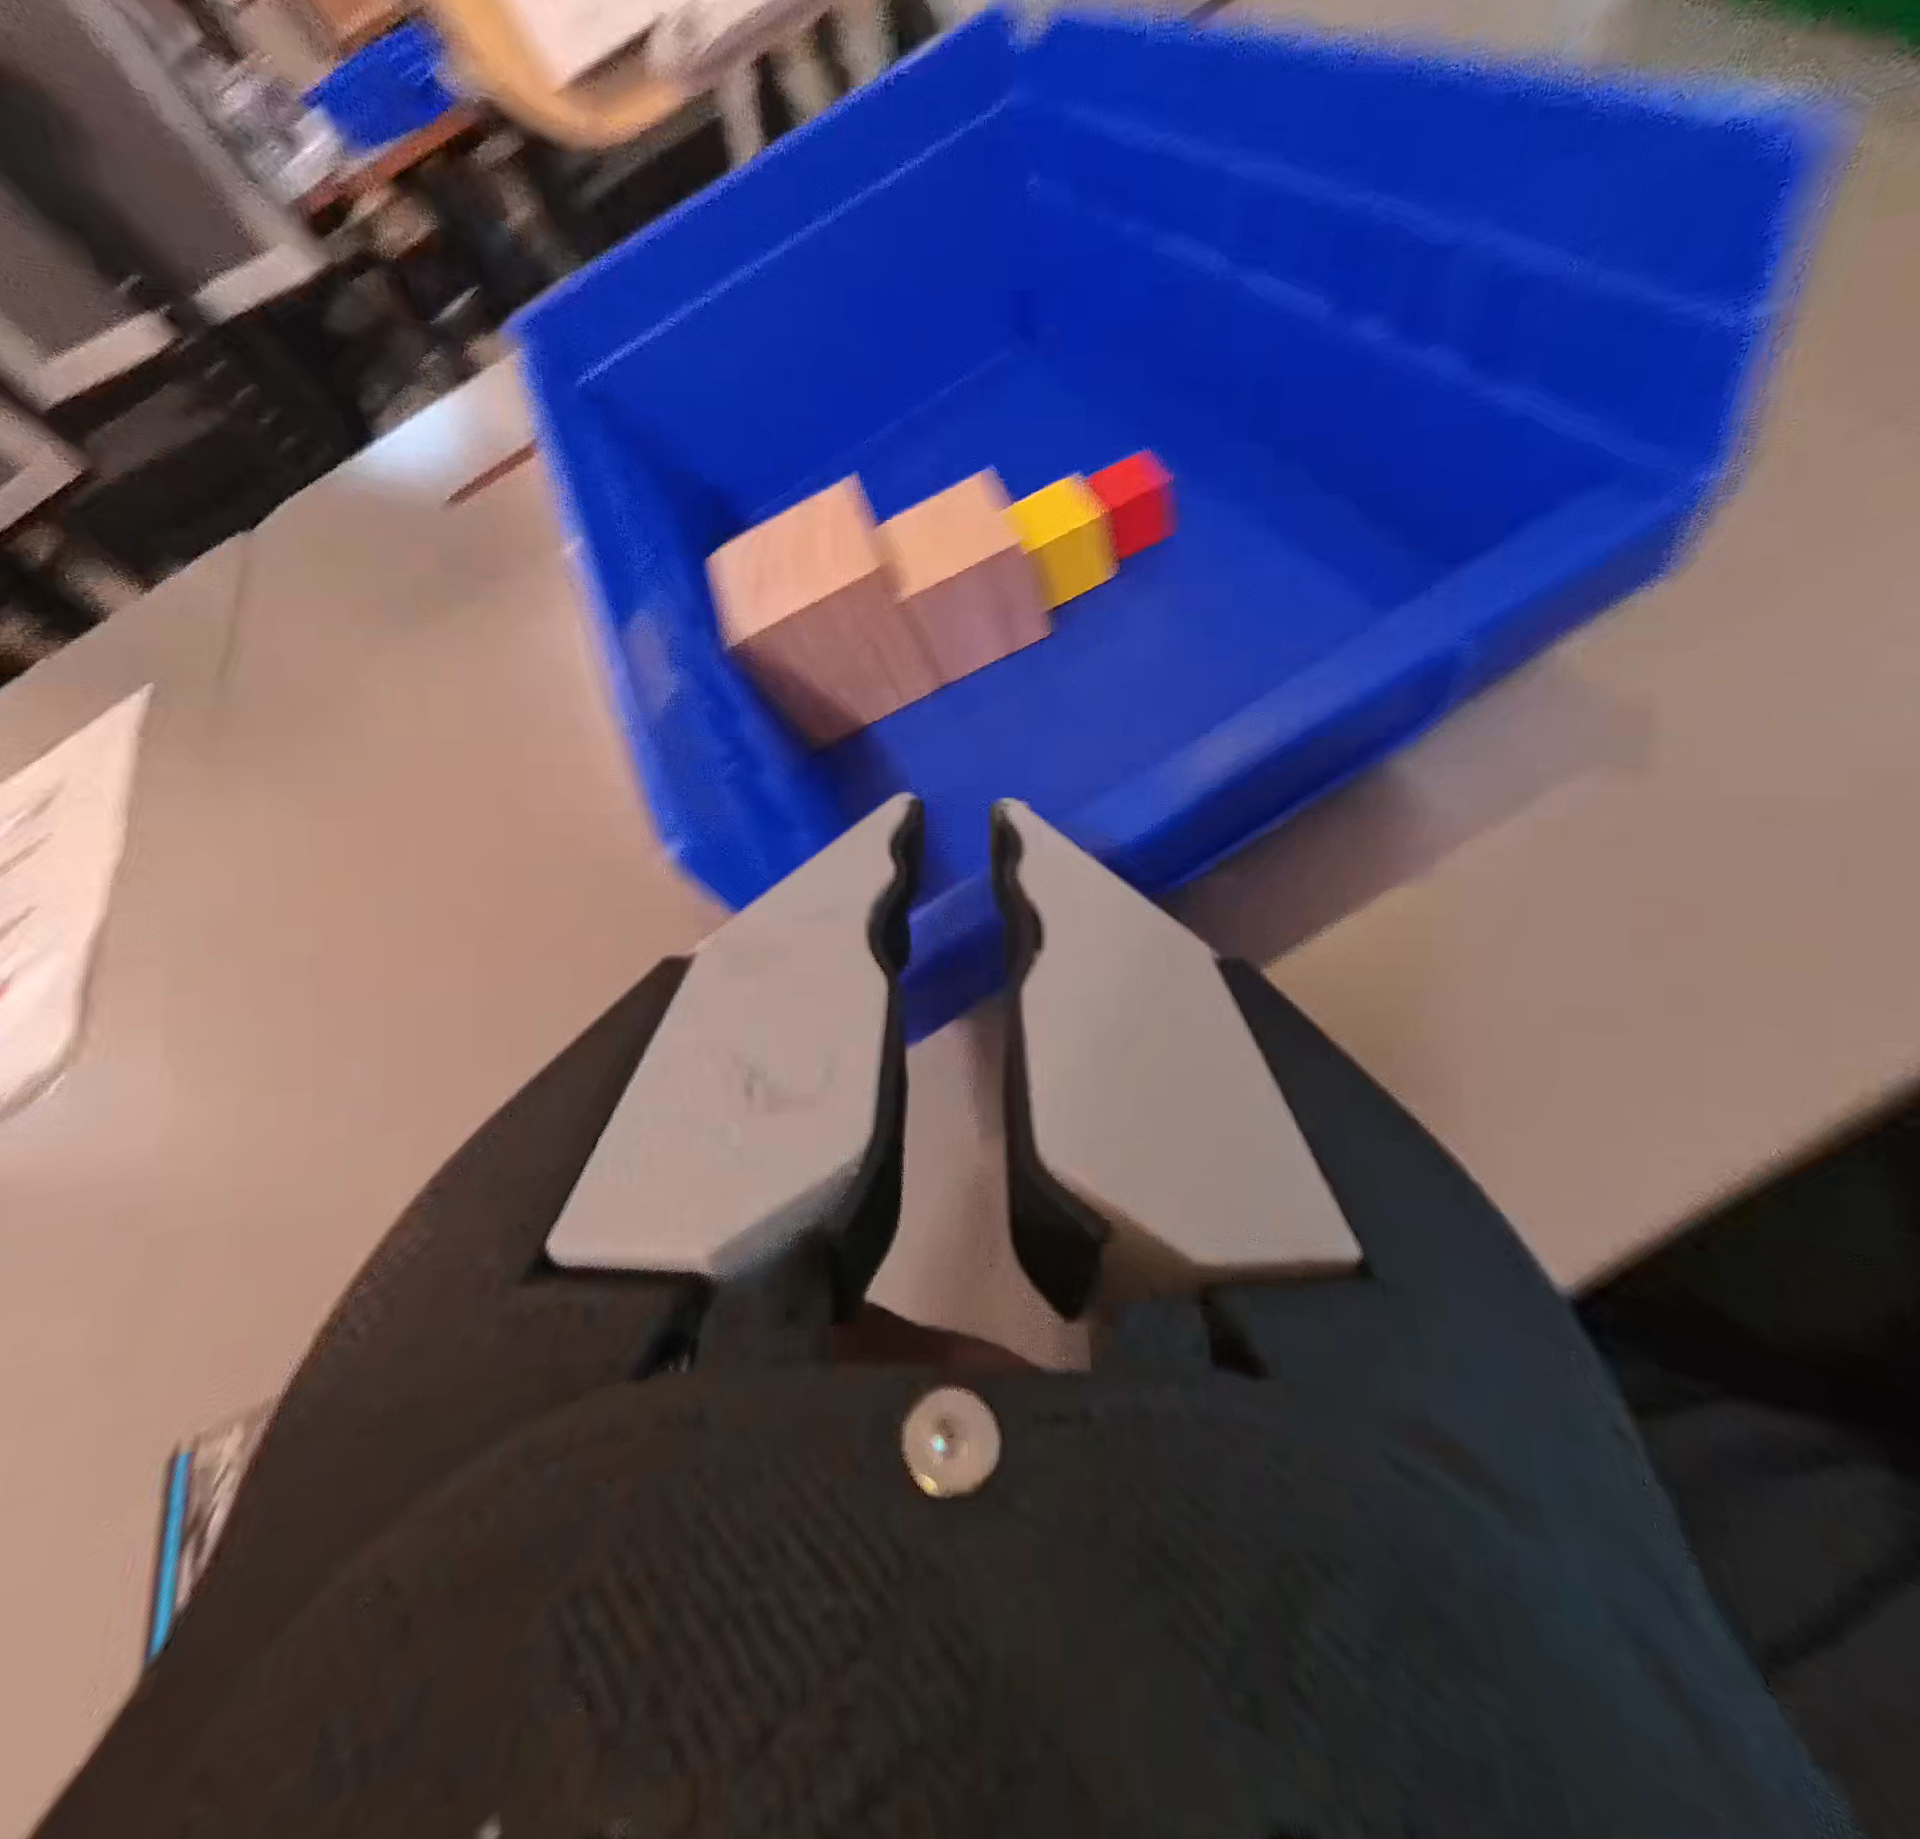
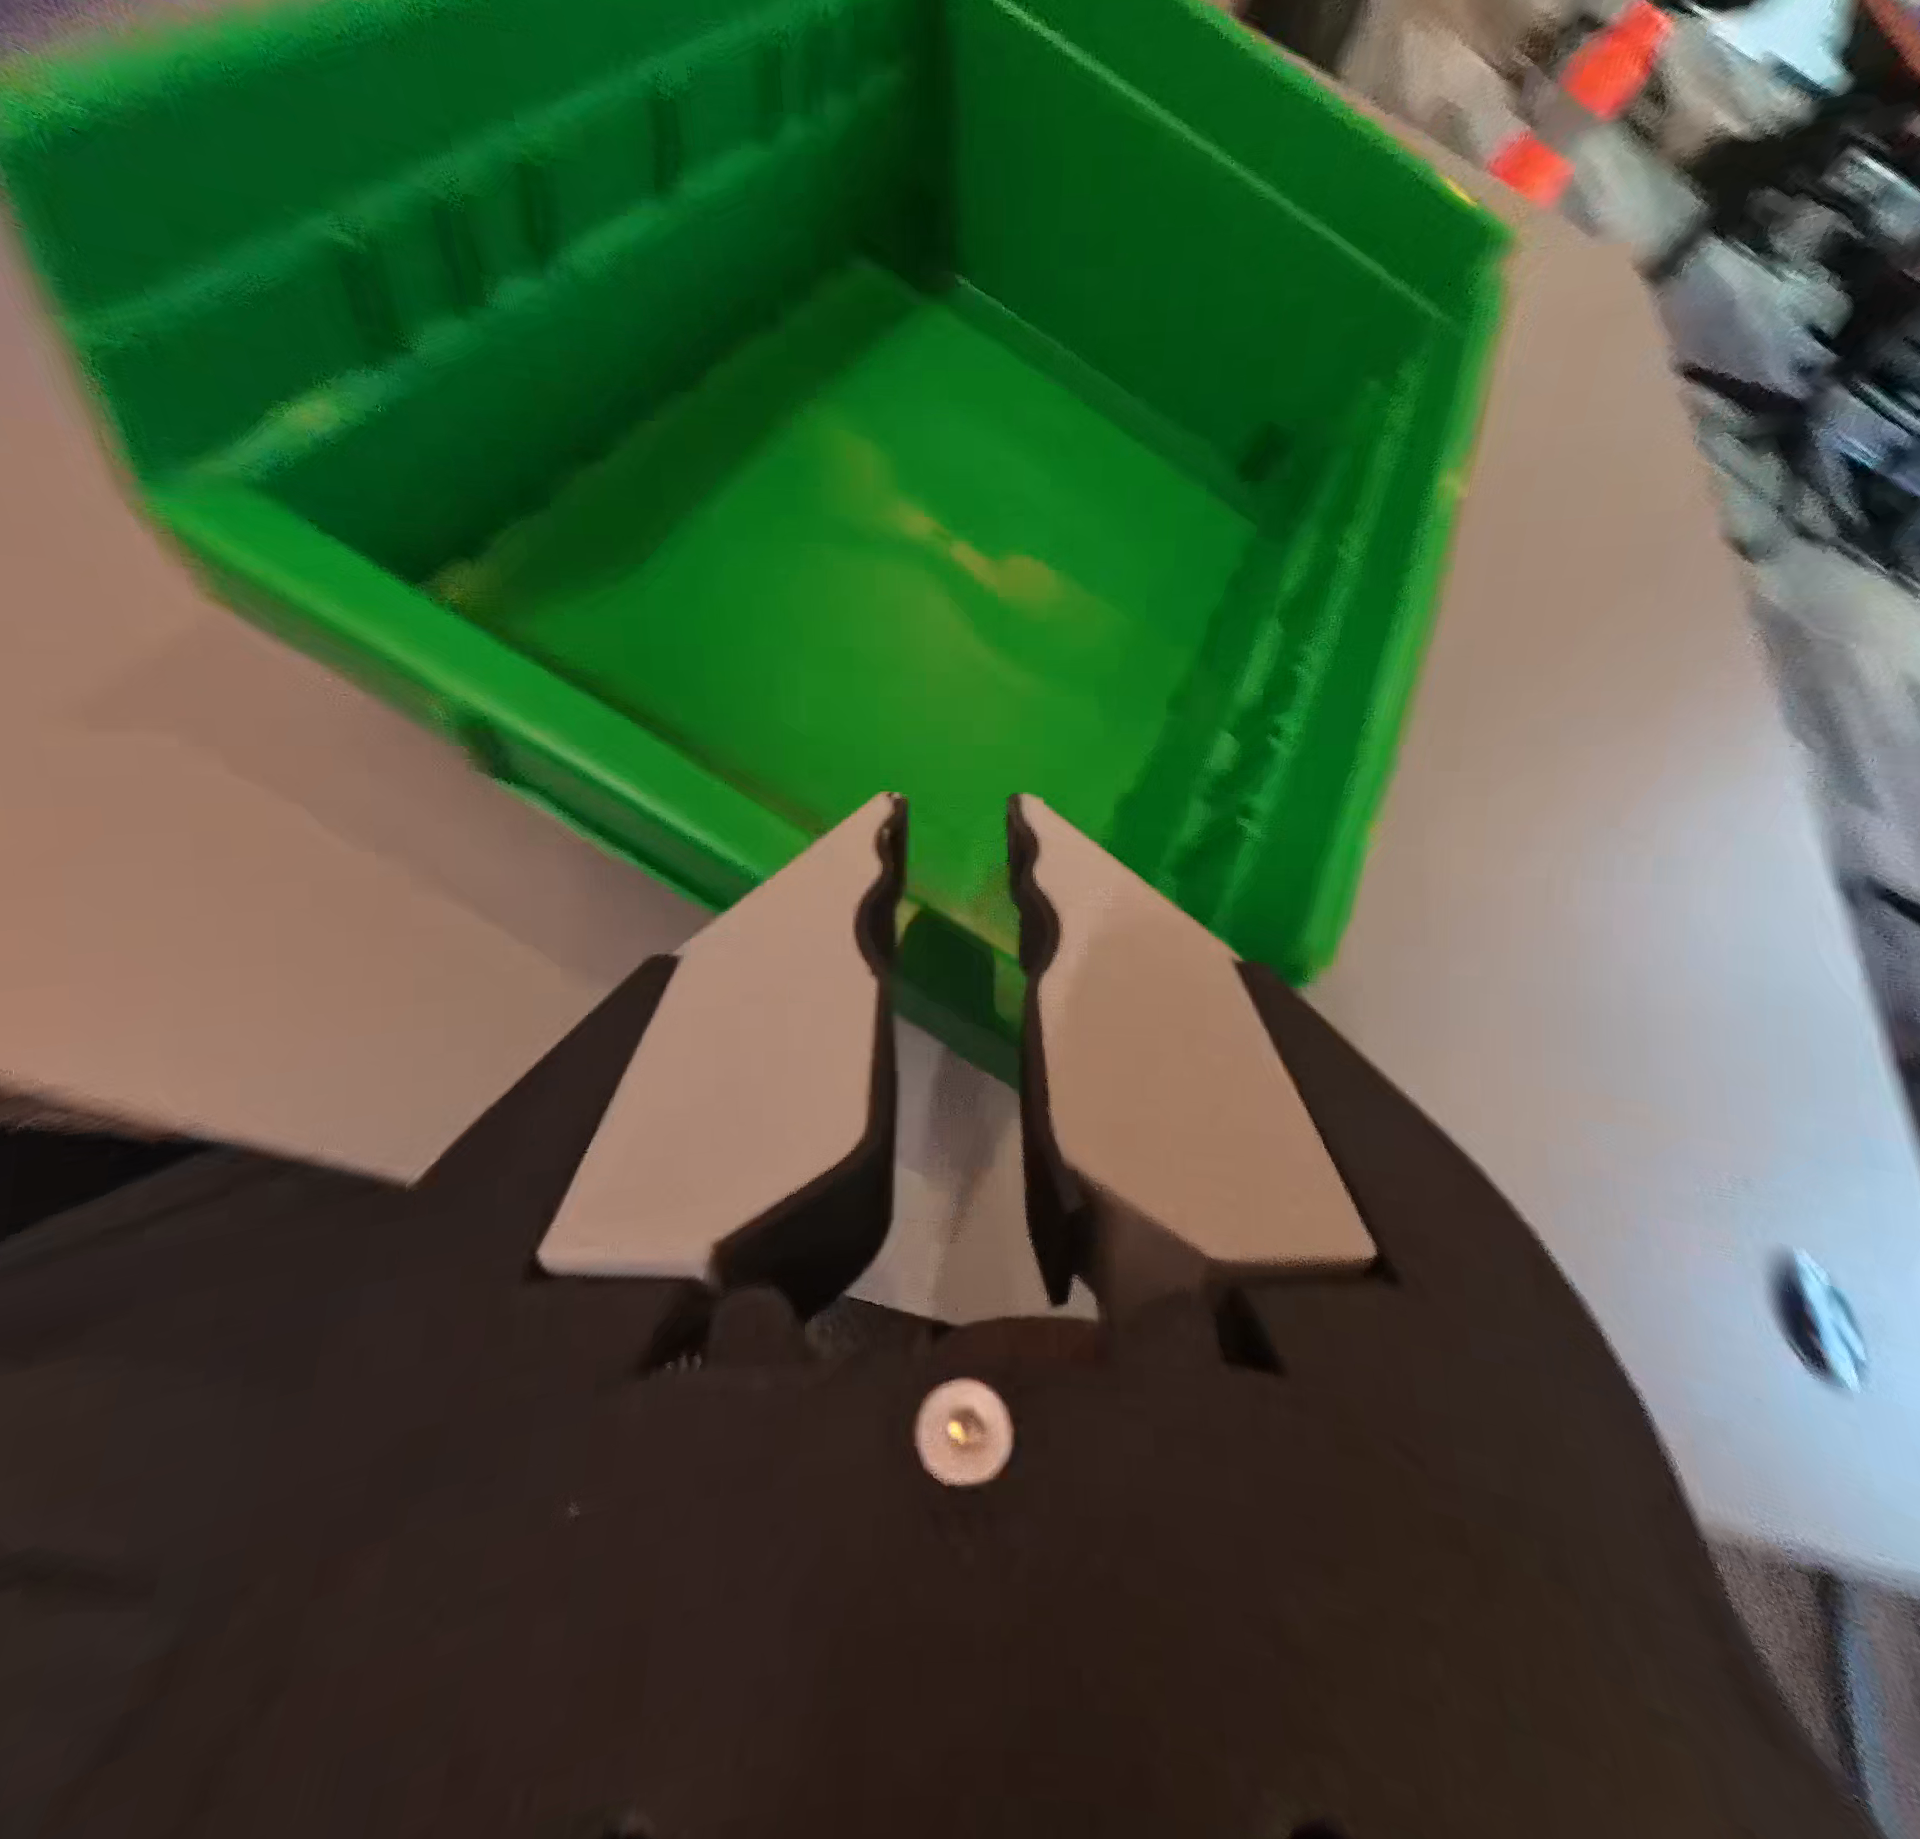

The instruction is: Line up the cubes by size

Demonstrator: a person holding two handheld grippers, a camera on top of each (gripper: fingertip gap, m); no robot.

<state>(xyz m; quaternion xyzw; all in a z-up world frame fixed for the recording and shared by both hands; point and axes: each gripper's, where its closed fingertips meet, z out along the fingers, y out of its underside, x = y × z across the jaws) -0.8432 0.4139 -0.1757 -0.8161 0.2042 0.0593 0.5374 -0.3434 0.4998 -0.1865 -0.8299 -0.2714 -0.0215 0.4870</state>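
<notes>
Four cubes [image 1: 935, 584] sit touching in the blue bin [image 1: 1351, 335], biggest to smallest, so it looks done, with left tool [image 1: 956, 823] and right tool [image 2: 956, 818] both slightly parted, holding nothing.

Left wrist view looks down, close, into blue bin [image 1: 1351, 262] — right, green bin [image 2: 520, 179].
</notes>
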